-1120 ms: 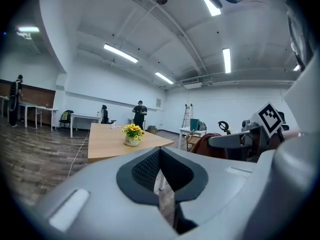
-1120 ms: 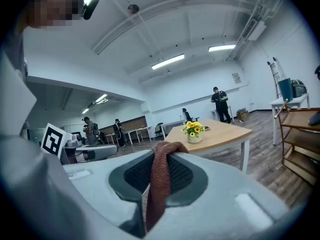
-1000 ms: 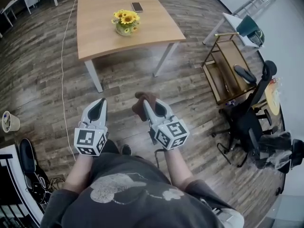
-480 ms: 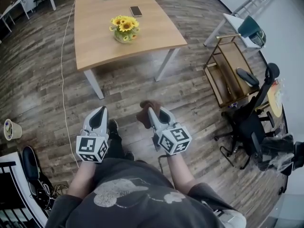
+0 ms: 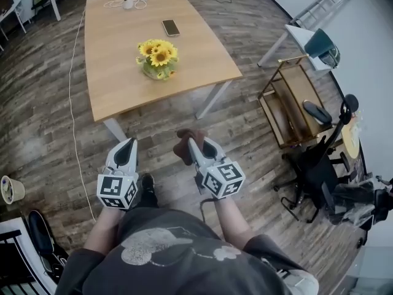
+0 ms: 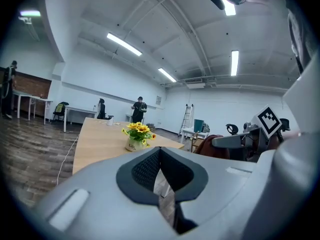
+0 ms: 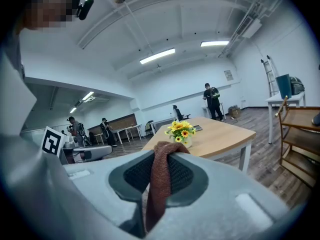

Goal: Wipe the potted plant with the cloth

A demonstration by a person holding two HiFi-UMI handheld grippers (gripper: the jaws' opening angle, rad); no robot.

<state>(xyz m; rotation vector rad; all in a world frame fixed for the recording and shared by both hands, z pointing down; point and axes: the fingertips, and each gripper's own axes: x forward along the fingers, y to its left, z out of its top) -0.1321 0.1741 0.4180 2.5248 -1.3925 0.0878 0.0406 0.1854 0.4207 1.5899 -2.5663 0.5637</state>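
Note:
A potted plant of yellow sunflowers (image 5: 157,58) stands near the front of a long wooden table (image 5: 110,72); it also shows as the plant (image 6: 137,135) and the plant (image 7: 180,131) in the gripper views. My right gripper (image 5: 190,141) is shut on a brown cloth (image 5: 185,142), which hangs folded over its jaws as the cloth (image 7: 161,176). My left gripper (image 5: 128,144) is shut with nothing in it. Both grippers are held over the floor, short of the table's near edge.
A phone (image 5: 170,27) and a white device with a cable (image 5: 127,2) lie farther back on the table. To the right are a wooden trolley (image 5: 288,103), black office chairs (image 5: 319,158) and a ladder (image 5: 319,8). A cable (image 5: 75,103) runs across the floor on the left. People stand far off.
Both grippers have moved forward toward the table with the person, and the table and plant now lie closer. The cloth stays in the right gripper.

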